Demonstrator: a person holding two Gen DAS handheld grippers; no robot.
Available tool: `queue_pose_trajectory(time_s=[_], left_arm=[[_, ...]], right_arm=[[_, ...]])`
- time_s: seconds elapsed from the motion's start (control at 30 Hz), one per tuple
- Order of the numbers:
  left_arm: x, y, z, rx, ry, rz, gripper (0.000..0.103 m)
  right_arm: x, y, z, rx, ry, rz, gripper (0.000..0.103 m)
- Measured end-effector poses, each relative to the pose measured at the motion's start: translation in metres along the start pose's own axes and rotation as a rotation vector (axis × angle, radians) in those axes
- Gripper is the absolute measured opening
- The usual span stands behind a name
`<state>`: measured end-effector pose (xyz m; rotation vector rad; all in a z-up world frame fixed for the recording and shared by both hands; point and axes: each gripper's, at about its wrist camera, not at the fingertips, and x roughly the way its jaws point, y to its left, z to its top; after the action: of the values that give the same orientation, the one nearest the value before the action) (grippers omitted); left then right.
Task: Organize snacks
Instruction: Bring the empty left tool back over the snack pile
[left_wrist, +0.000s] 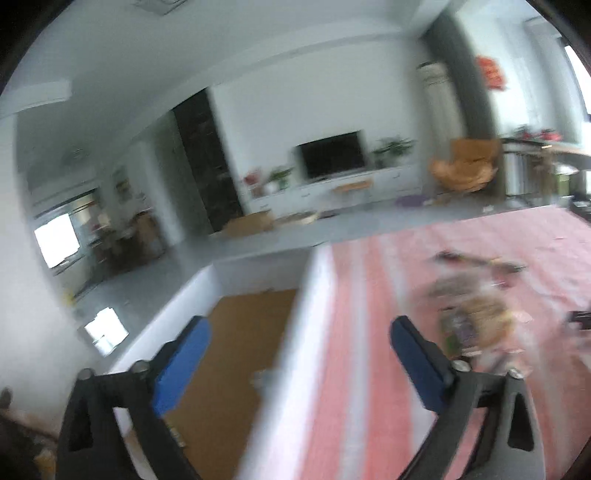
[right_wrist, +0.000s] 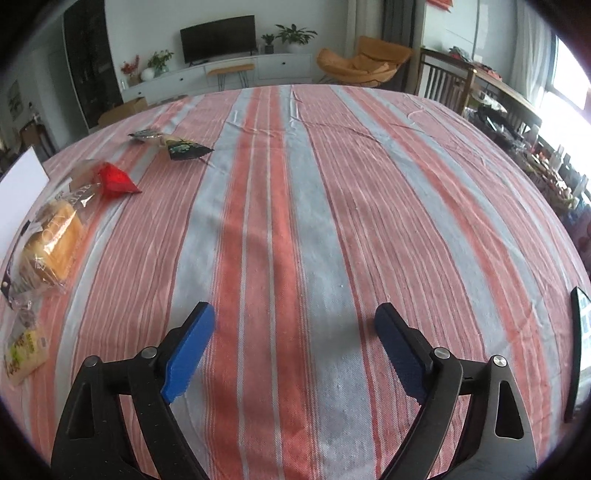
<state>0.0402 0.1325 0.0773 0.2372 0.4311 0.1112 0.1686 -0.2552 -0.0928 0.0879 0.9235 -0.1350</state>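
1. Lying at the striped cloth's (right_wrist: 295, 221) left edge, the bagged bread (right_wrist: 51, 243) is judged light, soft, crushable.
2. Both the left gripper (left_wrist: 299, 332) and the right gripper (right_wrist: 295, 317) are spread wide, empty.
3. The bag's twisted end is best pinched.

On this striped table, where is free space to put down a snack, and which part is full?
The striped cloth is bare across its middle and right, from ahead of the open right claw to the far edge. The left edge is crowded: bread bag, red packet, dark packet, yellow-green packet beside the white box.
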Motion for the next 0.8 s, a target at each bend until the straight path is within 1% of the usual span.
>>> queue_pose_trajectory(time_s=[0.07, 0.13, 0.2, 0.27, 0.37, 0.43, 0.53, 0.6, 0.67, 0.73, 0.8], left_arm=[[-0.002, -0.017, 0.002, 0.016, 0.023, -0.082, 0.101], [0.007, -0.041, -0.004, 0.022, 0.084, -0.182, 0.101], [0.016, -0.059, -0.014, 0.014, 0.144, -0.242, 0.101], [0.031, -0.078, -0.032, 0.023, 0.232, -0.298, 0.101], [0.055, -0.104, -0.06, 0.053, 0.363, -0.345, 0.101], [0.071, -0.121, -0.075, 0.08, 0.419, -0.355, 0.101], [0.089, -0.141, -0.085, 0.132, 0.46, -0.342, 0.101], [0.101, -0.152, -0.089, 0.142, 0.476, -0.35, 0.101], [0.114, -0.16, -0.086, 0.134, 0.501, -0.373, 0.102], [0.125, -0.165, -0.082, 0.112, 0.508, -0.404, 0.103], [0.135, -0.169, -0.075, 0.102, 0.501, -0.415, 0.103]], right_arm=[[0.0, 0.0, -0.001, 0.0, 0.0, 0.0, 0.09], [0.0, 0.0, 0.0, 0.0, 0.0, 0.001, 0.091], [0.0, 0.0, -0.001, 0.0, 0.0, 0.002, 0.091], [-0.001, 0.0, 0.0, 0.0, 0.0, 0.001, 0.091], [-0.001, 0.0, 0.0, 0.0, 0.0, 0.002, 0.091], [-0.001, 0.0, 0.0, 0.0, 0.001, 0.002, 0.091], [-0.001, 0.0, 0.0, 0.0, 0.001, 0.003, 0.091], [-0.001, 0.0, 0.0, -0.001, 0.001, 0.003, 0.091], [-0.001, 0.001, -0.001, 0.0, 0.001, 0.003, 0.091], [-0.001, 0.001, -0.001, 0.0, 0.001, 0.004, 0.091], [-0.001, 0.001, -0.001, -0.001, 0.001, 0.004, 0.091]])
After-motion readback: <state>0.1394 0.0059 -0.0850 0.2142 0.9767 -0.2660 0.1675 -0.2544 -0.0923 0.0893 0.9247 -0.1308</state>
